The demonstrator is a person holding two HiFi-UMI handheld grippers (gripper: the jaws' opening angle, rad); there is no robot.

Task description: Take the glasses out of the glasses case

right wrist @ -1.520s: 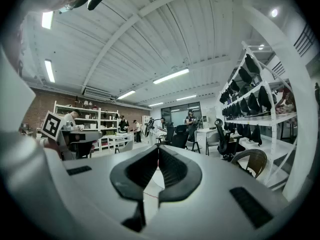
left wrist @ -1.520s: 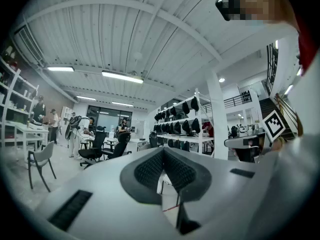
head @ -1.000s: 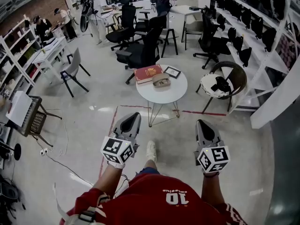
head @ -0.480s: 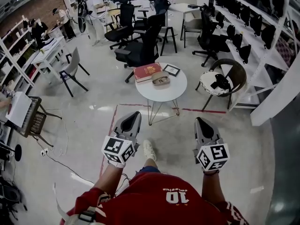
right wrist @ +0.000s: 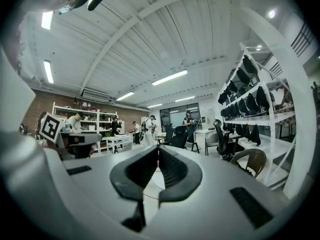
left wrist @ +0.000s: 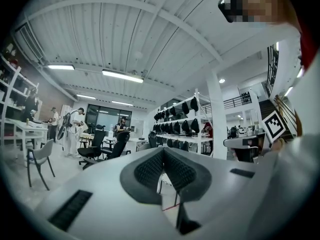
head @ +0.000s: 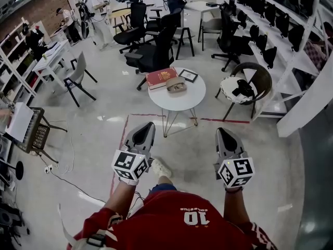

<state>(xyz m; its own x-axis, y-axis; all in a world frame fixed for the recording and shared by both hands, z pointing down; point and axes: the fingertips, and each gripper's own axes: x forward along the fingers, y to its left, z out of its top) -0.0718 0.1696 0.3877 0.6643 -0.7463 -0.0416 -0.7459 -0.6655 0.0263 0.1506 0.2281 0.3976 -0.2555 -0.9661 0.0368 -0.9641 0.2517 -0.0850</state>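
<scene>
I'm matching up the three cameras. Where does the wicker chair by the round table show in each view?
Head view: the wicker chair stands right of centre in the upper half, just right of the round table.
Left gripper view: not in it.
Right gripper view: low at the right, in front of the shelving.
Shared landmark: the white shelves of dark items.

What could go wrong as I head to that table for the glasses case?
The left gripper and right gripper are shut, so they must open before reaching the glasses case. The case sits close to the red book and the picture frame, so a reach might knock either. The round table has thin legs and could wobble if bumped.
</scene>
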